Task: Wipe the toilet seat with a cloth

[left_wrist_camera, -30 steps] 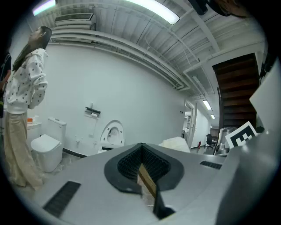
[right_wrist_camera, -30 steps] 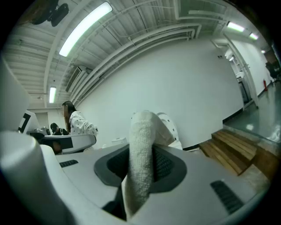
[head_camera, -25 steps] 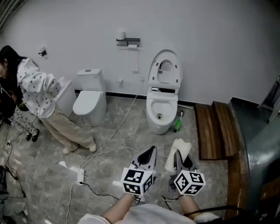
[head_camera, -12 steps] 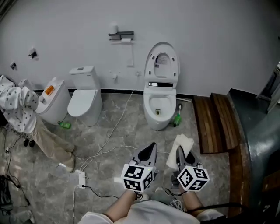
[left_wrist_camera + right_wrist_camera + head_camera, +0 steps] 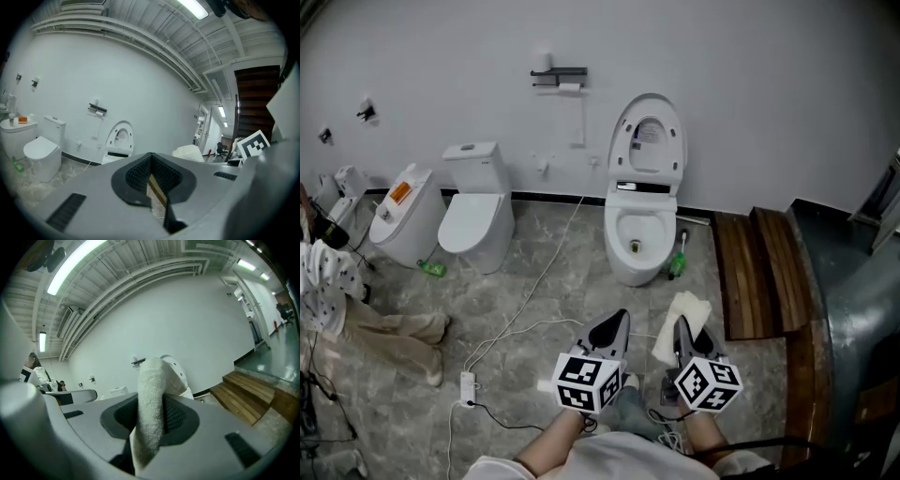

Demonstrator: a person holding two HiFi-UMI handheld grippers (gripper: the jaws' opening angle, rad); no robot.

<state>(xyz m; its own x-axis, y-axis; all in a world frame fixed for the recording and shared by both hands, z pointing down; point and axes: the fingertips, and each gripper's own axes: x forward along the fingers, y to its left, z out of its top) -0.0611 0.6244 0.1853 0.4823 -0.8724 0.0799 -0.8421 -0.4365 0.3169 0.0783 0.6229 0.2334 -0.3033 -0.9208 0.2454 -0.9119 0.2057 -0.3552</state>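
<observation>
1. The right tool [image 5: 682, 323] is clamped on the white cloth [image 5: 150, 394]. The right gripper view shows the fuzzy fabric squeezed between both jaws, sticking up past the tips and hanging down below them.
2. The left tool [image 5: 621, 316] is closed with nothing in it. In the left gripper view the jaws meet and only floor shows behind them.
3. Both tools are held side by side low in the head view, near the floor's near edge, and point toward the toilet [image 5: 637, 239].
4. The toilet stands at the far edge of the floor [image 5: 581, 281] against the white wall, well apart from the tools. Its lid [image 5: 649, 141] is tipped up against the wall and the bowl is open. I honestly can't tell whether the seat ring is up with the lid or down.
5. A green bottle [image 5: 678, 265] sits just beside the toilet's base on its right.
6. Wooden planks [image 5: 764, 272] lie along the floor's right edge.
7. A second toilet [image 5: 478, 216] with its lid shut stands further left along the same wall.
8. A white cable [image 5: 534, 300] snakes over the floor to a power strip [image 5: 469, 382].
9. A person [image 5: 337, 300] is partly visible at the left edge.
</observation>
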